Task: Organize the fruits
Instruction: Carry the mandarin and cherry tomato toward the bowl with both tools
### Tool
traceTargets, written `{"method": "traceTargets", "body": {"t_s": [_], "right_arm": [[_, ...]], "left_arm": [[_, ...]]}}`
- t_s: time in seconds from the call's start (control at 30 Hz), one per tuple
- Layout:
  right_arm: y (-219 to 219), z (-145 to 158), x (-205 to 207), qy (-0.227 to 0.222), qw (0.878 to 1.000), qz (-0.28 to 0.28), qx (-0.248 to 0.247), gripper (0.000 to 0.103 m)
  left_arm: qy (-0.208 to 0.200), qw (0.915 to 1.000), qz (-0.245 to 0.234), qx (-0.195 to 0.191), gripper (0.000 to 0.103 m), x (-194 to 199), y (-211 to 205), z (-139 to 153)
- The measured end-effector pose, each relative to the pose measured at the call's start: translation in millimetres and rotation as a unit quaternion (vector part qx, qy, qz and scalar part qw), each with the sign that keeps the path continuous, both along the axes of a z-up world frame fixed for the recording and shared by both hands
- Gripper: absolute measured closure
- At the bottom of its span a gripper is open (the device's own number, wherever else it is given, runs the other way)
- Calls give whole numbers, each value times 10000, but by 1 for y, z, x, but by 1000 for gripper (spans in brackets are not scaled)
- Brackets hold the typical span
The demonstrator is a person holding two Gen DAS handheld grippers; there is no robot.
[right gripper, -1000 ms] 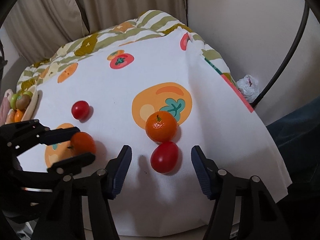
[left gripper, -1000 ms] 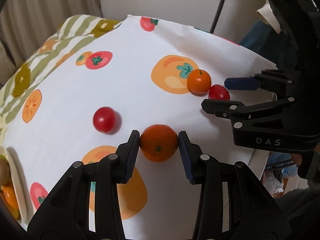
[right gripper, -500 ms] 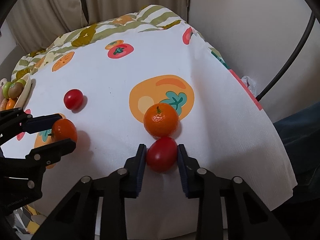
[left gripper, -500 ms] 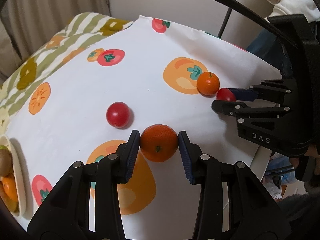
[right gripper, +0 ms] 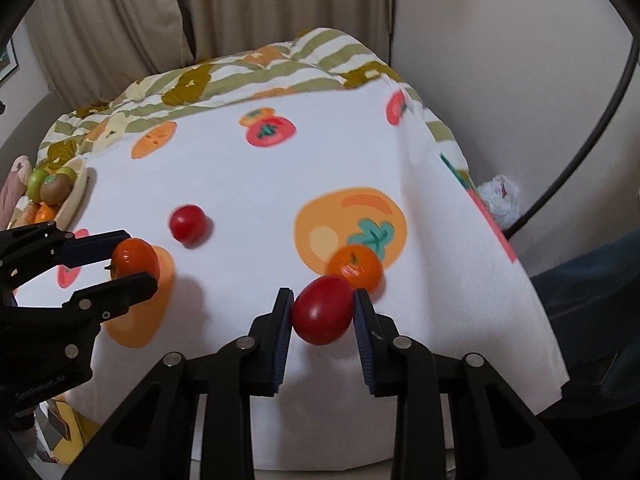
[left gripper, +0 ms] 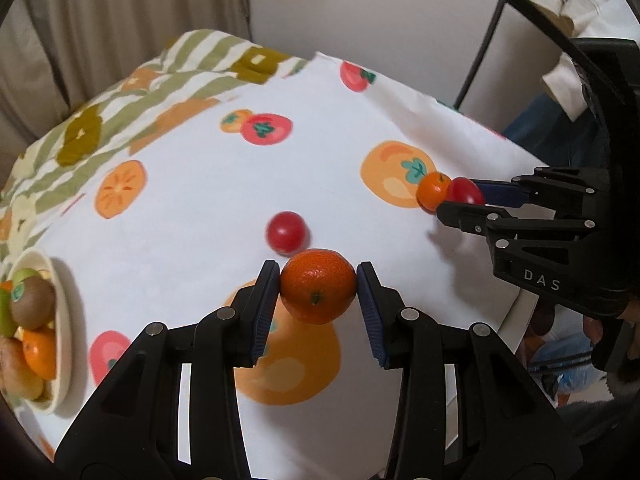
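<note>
A white cloth (left gripper: 192, 208) printed with orange and red fruit covers the table; at its far edge lies green-striped bedding (right gripper: 256, 68), with beige curtains (right gripper: 248, 4) behind and a pale wall to the right.

The left gripper (left gripper: 318, 292) is closed on a mandarin (left gripper: 318, 286), both blue pads pressed to its sides, and the fruit hangs clear of the cloth. Its green stem end faces the camera, slightly downward. Just beyond it a small red tomato (left gripper: 286, 231) sits on the cloth. At the left edge a cream bowl (left gripper: 64, 344) holds a kiwi (left gripper: 32, 304), an orange and other fruit.

The right gripper (right gripper: 322, 316) is clamped on an oval tomato (right gripper: 323, 314), raised off the cloth, its long axis tilted from lower left to upper right. Directly behind it a second mandarin (right gripper: 354, 267) rests on the cloth, stem upward, on a printed orange.

Only the right wrist view shows a crumpled white bag (right gripper: 498, 200) on the floor past the right table edge. Only the left wrist view shows the person's pale sleeve (left gripper: 576, 28) at far right and the inside of the bowl clearly.
</note>
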State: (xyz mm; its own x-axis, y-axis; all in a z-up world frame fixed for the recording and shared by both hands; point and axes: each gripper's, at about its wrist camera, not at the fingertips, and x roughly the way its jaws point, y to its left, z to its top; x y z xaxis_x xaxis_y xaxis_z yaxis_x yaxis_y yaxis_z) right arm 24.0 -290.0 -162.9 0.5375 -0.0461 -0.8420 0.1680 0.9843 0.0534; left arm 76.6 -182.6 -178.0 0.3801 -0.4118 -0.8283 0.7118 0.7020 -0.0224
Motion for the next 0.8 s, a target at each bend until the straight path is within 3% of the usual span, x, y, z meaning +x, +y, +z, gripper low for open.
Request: {"method": "traceTargets", "body": {"t_s": [0.4, 0.8], "right_arm": [[58, 50, 35, -421, 9956, 835, -13, 75], [156, 71, 90, -612, 9810, 1819, 278, 75]], "left_arm": [[-303, 9947, 977, -129, 59, 18, 75, 47], [-467, 9775, 2058, -47, 59, 51, 191, 66]]}}
